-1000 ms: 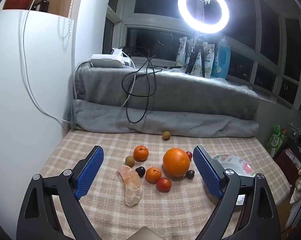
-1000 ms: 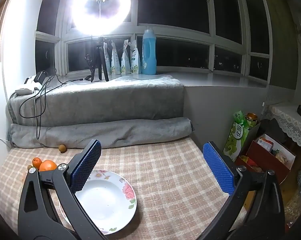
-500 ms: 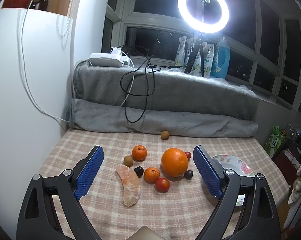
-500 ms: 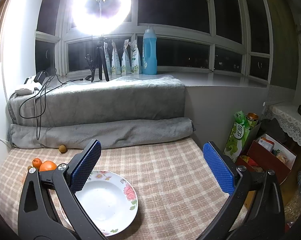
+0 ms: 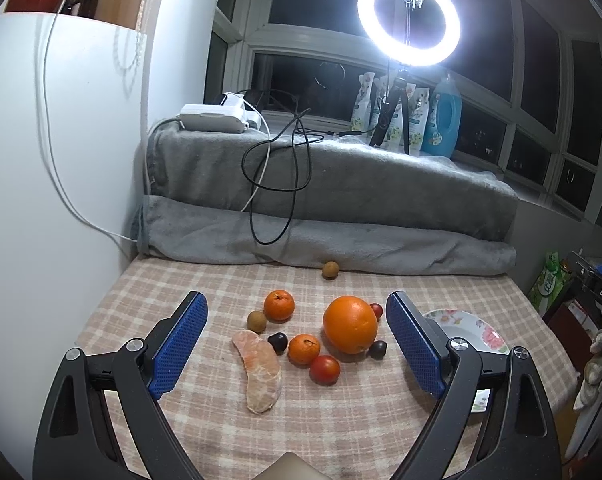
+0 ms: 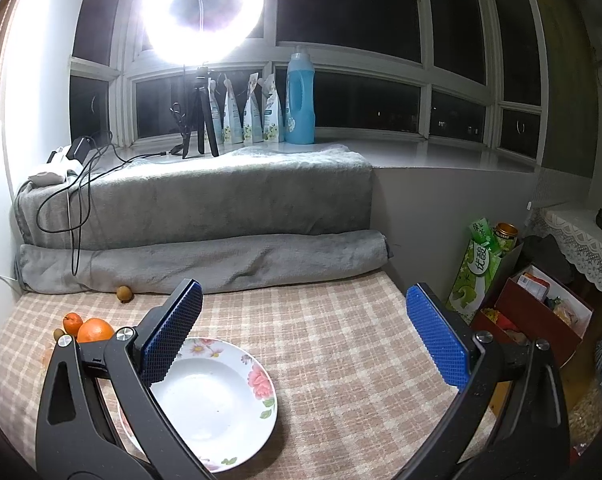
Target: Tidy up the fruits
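Note:
A cluster of fruit lies on the checked tablecloth: a big orange (image 5: 350,324), two mandarins (image 5: 279,305) (image 5: 304,349), a red tomato (image 5: 324,369), a peeled citrus segment (image 5: 260,376), dark cherries (image 5: 277,341) and a brown longan (image 5: 257,321). Another longan (image 5: 330,270) lies alone by the grey blanket. My left gripper (image 5: 297,344) is open and empty, held above the cluster. My right gripper (image 6: 305,336) is open and empty above the floral plate (image 6: 221,412), which holds nothing. The plate also shows in the left wrist view (image 5: 467,326).
A rolled grey blanket (image 5: 329,240) borders the table's far side, with loose cables (image 5: 277,184) hanging over it. A white wall (image 5: 41,200) is at the left. Beyond the table's right edge stand boxes and cartons (image 6: 517,296) on the floor. A ring light (image 5: 408,18) stands on the sill.
The left gripper has drifted slightly back and up, so the fruit sits a little lower and farther in view. The right gripper has barely moved. Both stay open.

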A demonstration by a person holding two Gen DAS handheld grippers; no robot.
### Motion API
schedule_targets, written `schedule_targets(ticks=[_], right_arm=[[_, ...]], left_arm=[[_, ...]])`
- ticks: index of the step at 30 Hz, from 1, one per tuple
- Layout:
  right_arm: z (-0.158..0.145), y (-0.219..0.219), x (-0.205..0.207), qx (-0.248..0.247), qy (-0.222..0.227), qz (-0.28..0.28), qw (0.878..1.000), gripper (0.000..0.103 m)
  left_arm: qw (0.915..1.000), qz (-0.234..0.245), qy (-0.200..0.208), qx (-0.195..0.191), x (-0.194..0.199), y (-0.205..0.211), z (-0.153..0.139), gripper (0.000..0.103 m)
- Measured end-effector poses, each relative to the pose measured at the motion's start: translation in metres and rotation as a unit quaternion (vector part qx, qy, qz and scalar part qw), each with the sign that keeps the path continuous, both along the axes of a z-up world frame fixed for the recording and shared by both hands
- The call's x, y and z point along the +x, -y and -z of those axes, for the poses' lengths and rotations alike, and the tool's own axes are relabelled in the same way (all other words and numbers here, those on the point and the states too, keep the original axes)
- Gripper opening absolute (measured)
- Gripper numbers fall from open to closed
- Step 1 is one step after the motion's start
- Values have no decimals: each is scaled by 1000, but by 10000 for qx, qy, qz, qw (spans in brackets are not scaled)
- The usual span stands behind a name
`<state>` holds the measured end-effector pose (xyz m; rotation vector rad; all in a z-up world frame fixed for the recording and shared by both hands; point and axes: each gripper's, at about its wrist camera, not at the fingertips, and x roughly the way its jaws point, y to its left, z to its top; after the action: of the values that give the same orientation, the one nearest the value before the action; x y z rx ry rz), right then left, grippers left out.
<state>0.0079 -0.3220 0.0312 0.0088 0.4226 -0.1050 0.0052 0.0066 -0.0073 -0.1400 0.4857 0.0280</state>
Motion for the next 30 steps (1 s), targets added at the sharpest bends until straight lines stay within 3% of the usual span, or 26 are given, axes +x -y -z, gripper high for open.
schedule_targets(ticks=[30], right_arm=[[-1,-3,1,-4,16,-43,10000,103]], left_arm=[[10000,-7,29,-33,-2,-6,0,91]])
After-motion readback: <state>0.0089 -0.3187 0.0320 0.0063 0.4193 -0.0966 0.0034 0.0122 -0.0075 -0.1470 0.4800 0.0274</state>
